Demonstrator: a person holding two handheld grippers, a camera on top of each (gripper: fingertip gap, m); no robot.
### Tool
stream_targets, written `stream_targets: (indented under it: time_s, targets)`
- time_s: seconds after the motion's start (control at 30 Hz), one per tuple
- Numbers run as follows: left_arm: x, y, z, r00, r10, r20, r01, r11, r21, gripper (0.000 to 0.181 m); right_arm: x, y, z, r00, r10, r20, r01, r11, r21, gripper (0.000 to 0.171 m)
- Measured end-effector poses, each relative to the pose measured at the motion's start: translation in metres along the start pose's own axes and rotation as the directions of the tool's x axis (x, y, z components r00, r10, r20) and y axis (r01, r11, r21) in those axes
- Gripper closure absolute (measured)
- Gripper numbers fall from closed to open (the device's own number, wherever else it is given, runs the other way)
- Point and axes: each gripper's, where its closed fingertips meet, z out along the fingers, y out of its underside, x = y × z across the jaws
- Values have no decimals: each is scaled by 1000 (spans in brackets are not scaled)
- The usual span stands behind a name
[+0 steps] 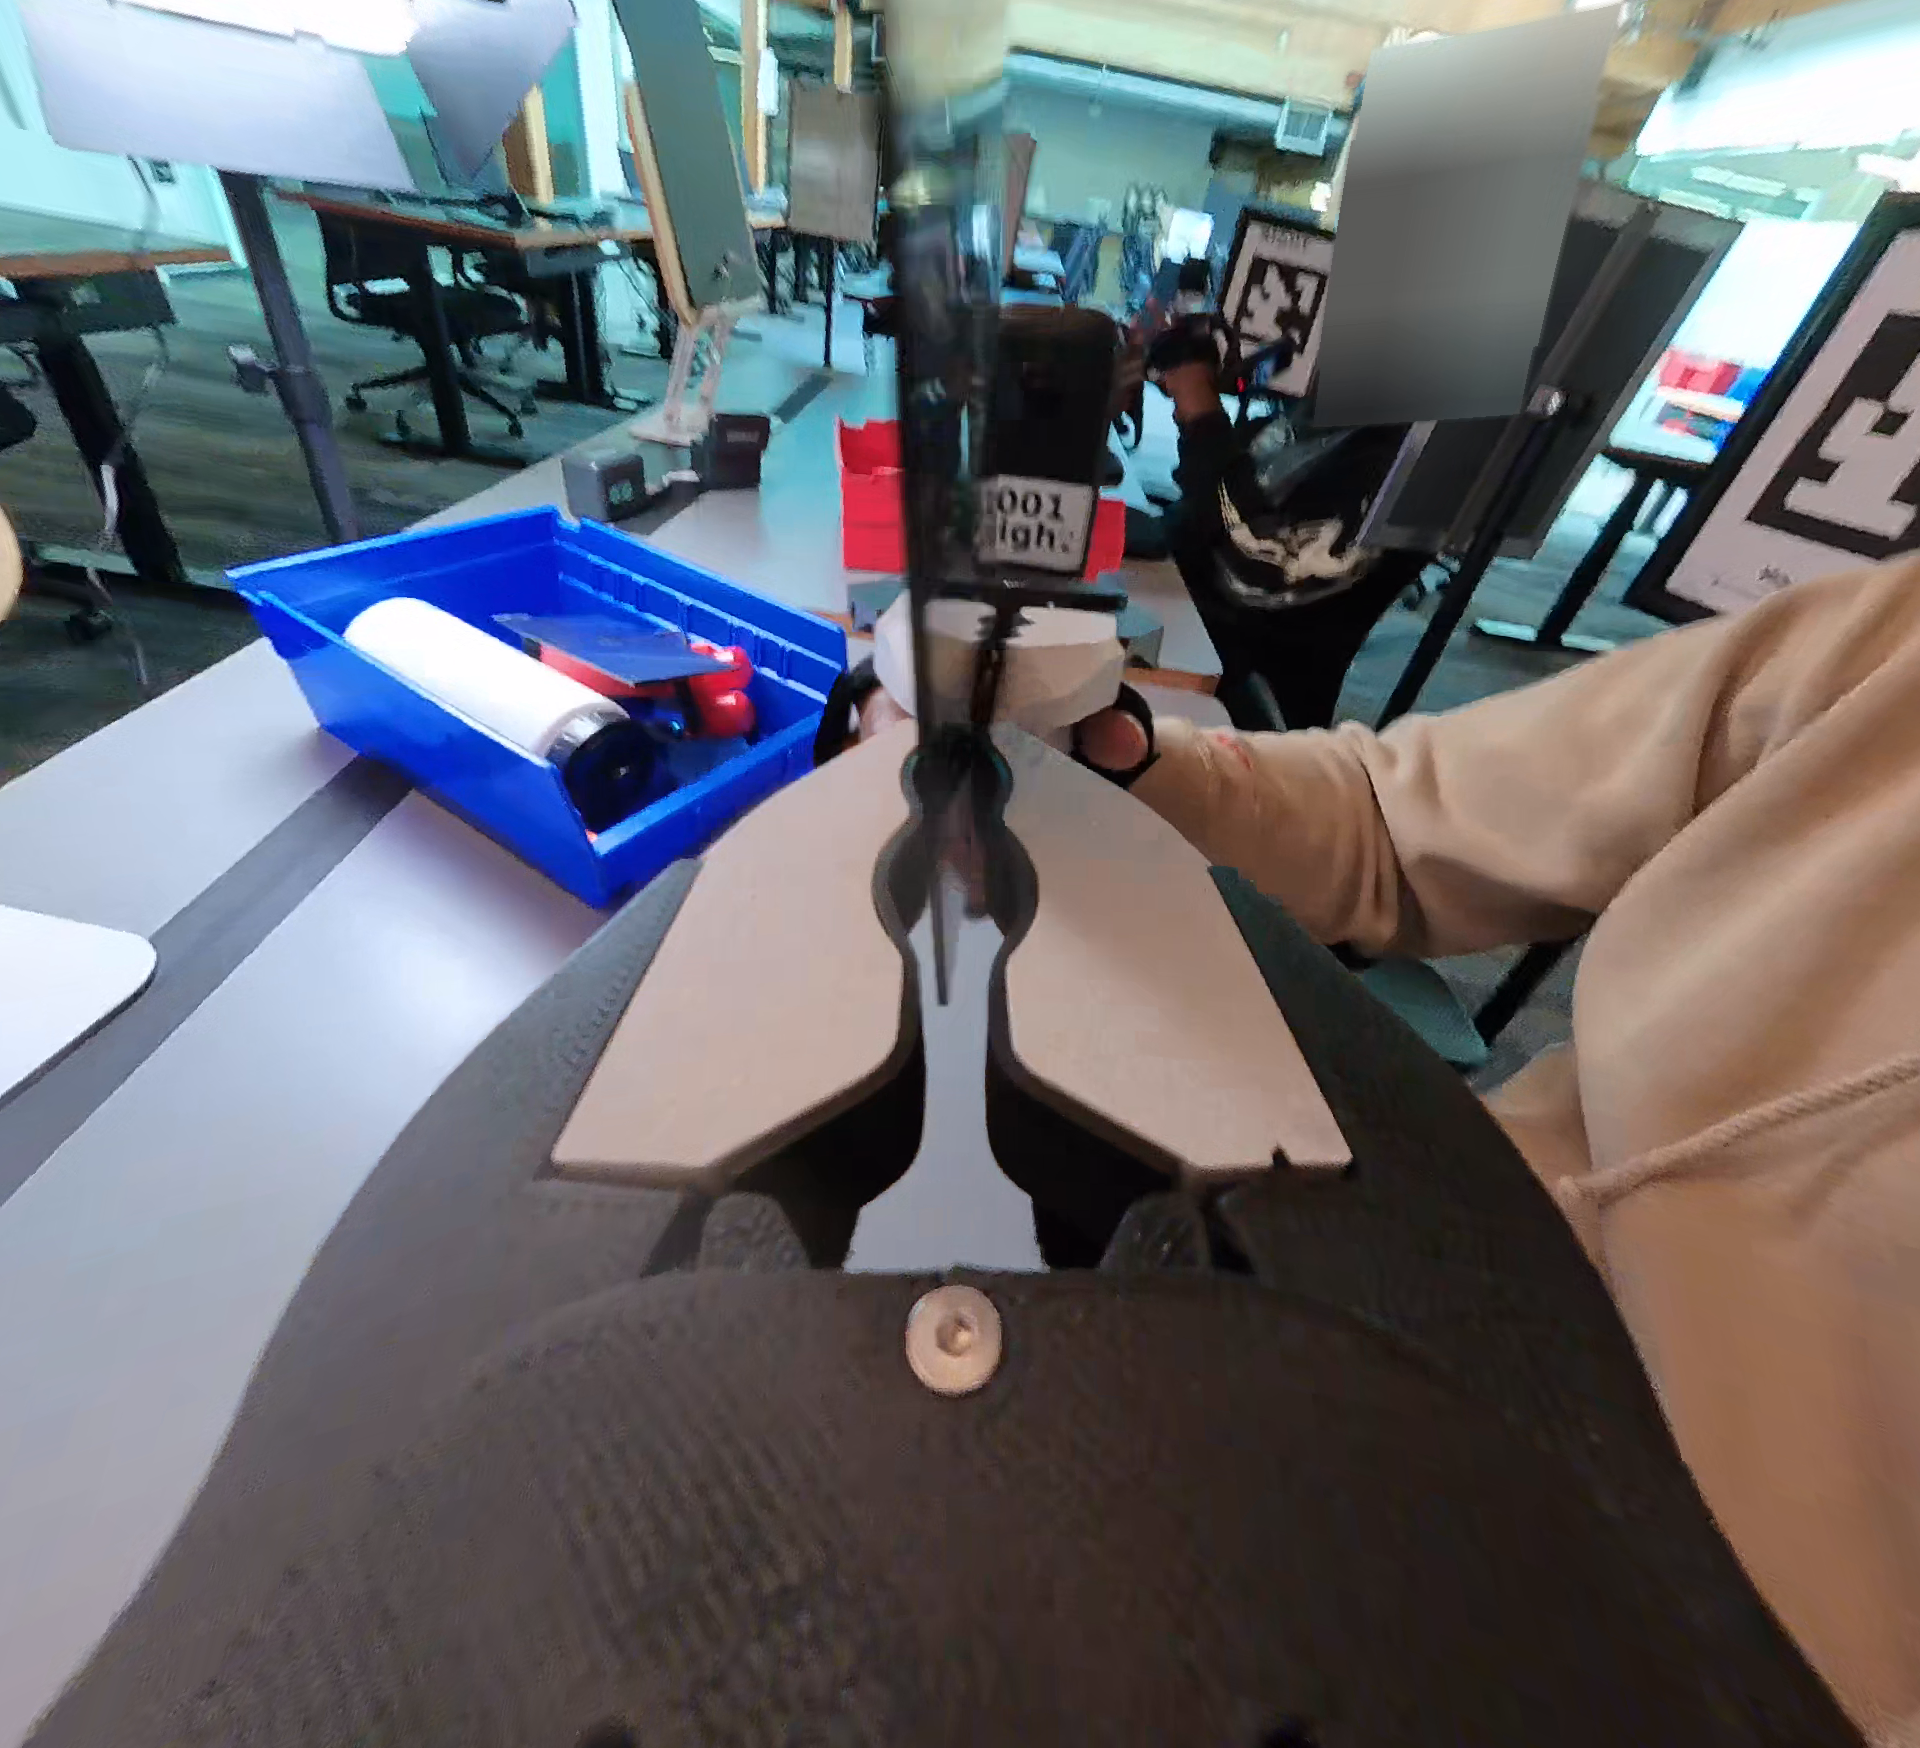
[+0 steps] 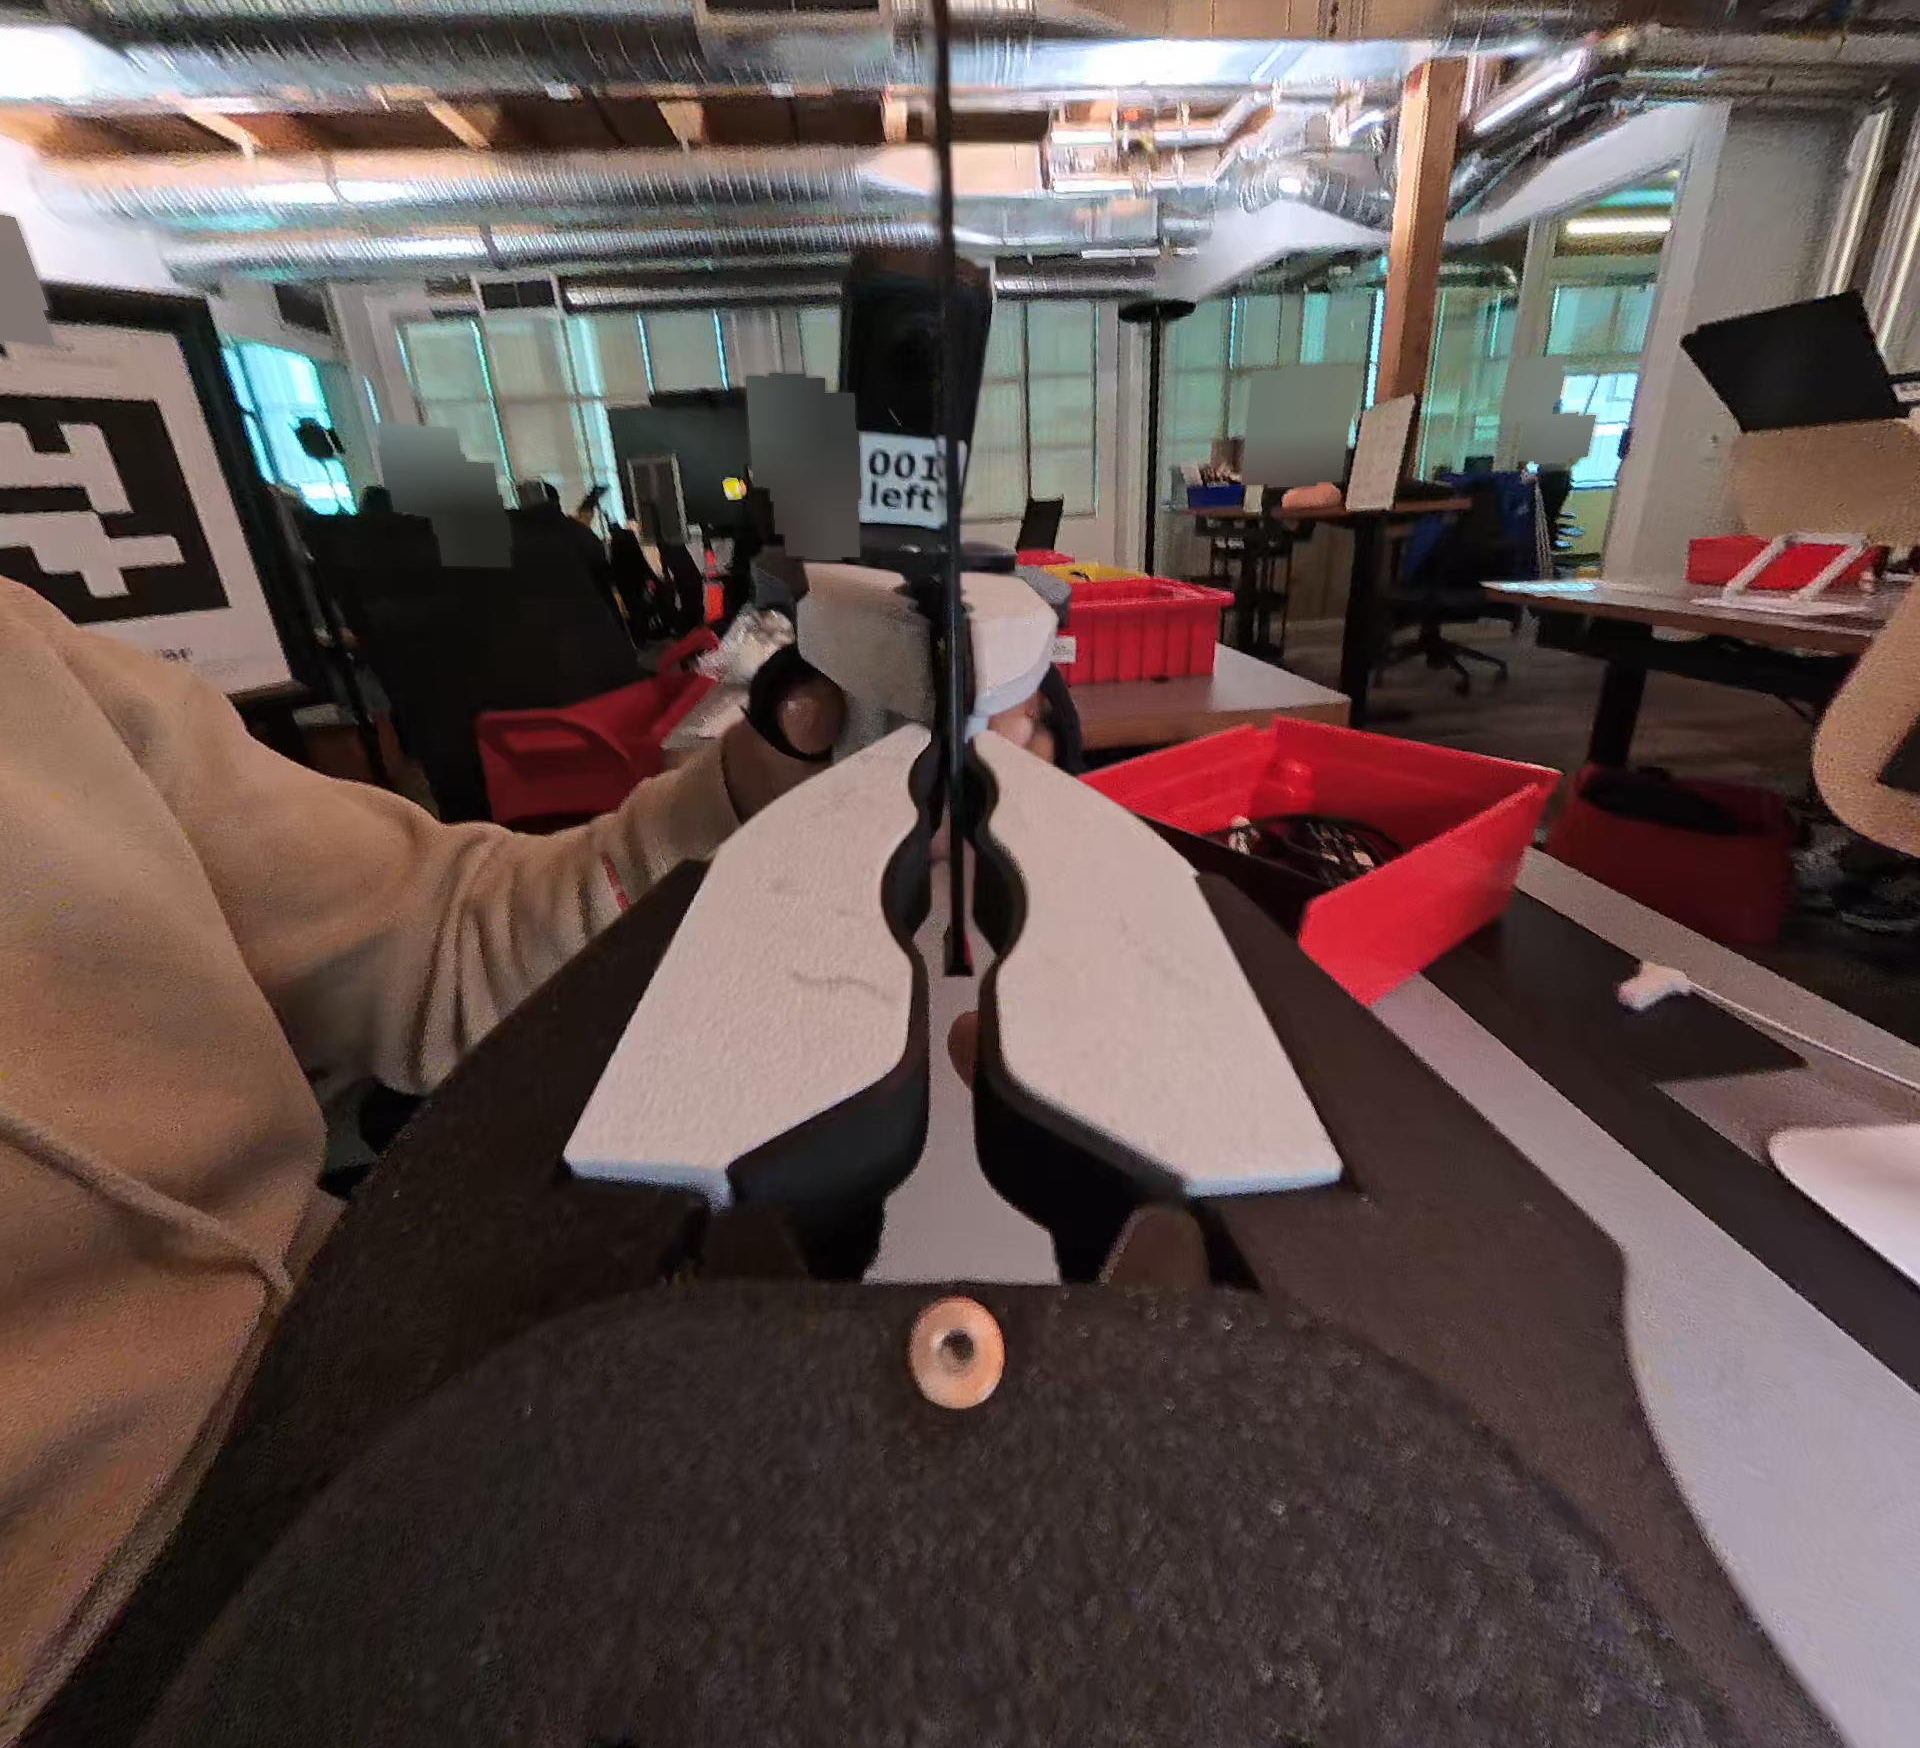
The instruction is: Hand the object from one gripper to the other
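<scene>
Grippers, two, facing each other nose to nose above the table.

Left gripper (image 1: 956, 768), centre of the left wrist view: pale fingers (image 1: 769, 992) drawn narrow, closed against a thin dark sheet (image 1: 914, 451) seen edge-on.

Right gripper (image 2: 954, 763), centre of the right wrist view: white fingers (image 2: 790, 981) likewise narrow, pinching the same sheet (image 2: 943, 244) on its opposite side. Each gripper appears small and farther off in the other's view, just past the fingertips.

Sheet: upright, rising from between both sets of fingers to the top edge of each frame; its lower edge ends partway down the finger gap. Held by both tools at once, clear of the table.

Sleeves, beige: one at right of the left view (image 1: 1507, 815), one at left of the right view (image 2: 312, 867).

Blue bin (image 1: 499, 763), left of centre in the left view, on the grey table (image 1: 208, 1179); holds a white roll (image 1: 478, 680) and red and blue items.

Red bin (image 2: 1434, 877), right of centre in the right view; dark contents, not identifiable.
</scene>
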Motion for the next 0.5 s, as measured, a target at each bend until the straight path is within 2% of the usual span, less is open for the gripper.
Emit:
stream_targets:
  time_s: [0.13, 0.23, 0.3, 0.37, 0.43, 0.5]
  targets:
    - [2, -12, 2, 1000, 23, 13, -24, 992, 126, 163, -4, -29, -8, 1000, 11, 1, -11, 976, 217, 170]
    - [13, -14, 14, 998, 6, -56, 5, 981, 196, 165, -9, -48, -16, 997, 70, 42, -80, 930, 359, 169]
    - [19, -15, 19, 996, 5, -85, 14, 974, 227, 177, -11, -44, -12, 993, 104, 60, -119, 919, 377, 169]
    - [18, -15, 18, 997, 17, -70, -1, 975, 224, 179, -11, -37, -6, 989, 136, 66, -150, 917, 370, 169]
    - [12, -12, 13, 998, 5, -56, 5, 986, 165, 178, -7, -31, -3, 989, 138, 48, -146, 939, 310, 169]
    - [12, -8, 7, 997, -12, -72, 19, 996, 88, 179, -2, -32, -7, 994, 107, 17, -107, 961, 255, 154]
